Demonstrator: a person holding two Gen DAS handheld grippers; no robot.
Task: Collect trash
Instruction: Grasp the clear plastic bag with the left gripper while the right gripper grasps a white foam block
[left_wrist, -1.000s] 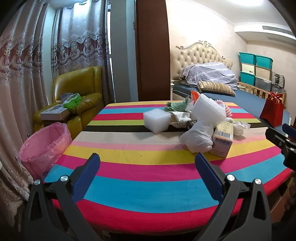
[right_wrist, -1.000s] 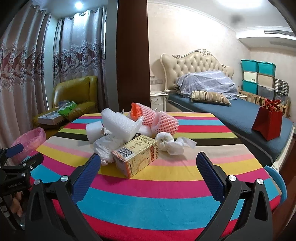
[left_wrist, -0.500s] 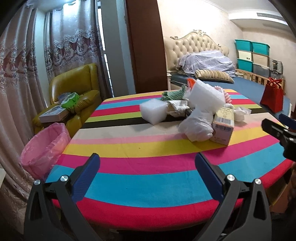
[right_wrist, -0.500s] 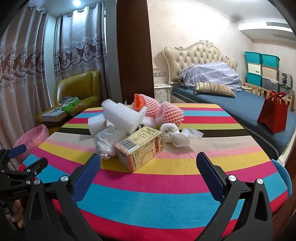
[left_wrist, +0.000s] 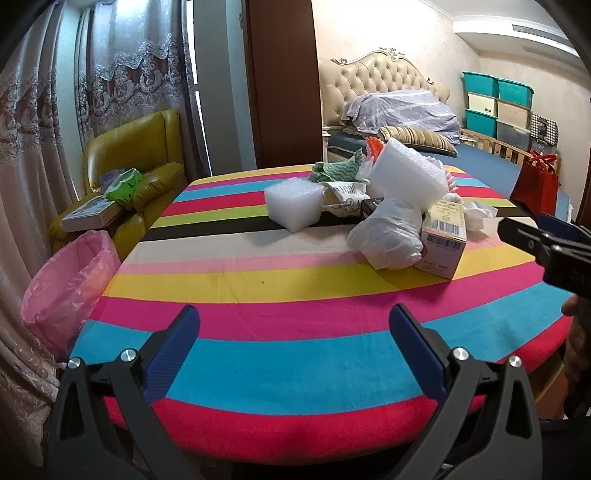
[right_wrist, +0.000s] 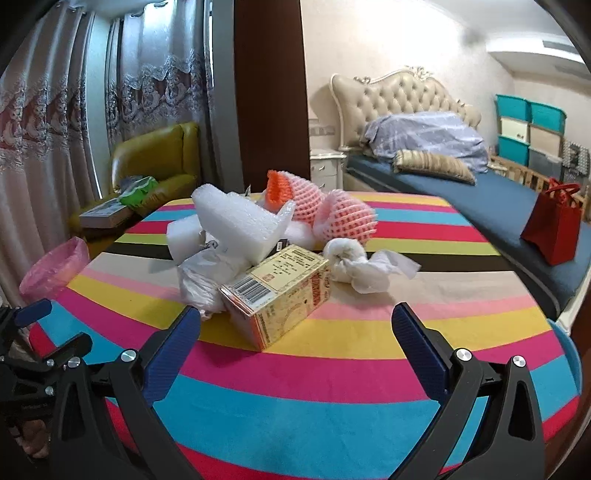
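Both tongs, left gripper (left_wrist: 293, 332) and right gripper (right_wrist: 295, 328), hover spread and empty over the striped round tablecloth (right_wrist: 332, 376). Centre-table, the yellow printed cardboard box (right_wrist: 275, 291) looks light and stiff (grip across its long sides); the crumpled white plastic bag (right_wrist: 205, 280) beside it is soft, probably slippery. Left, off the table's edge, stands the pink-lined bin (left_wrist: 66, 284).
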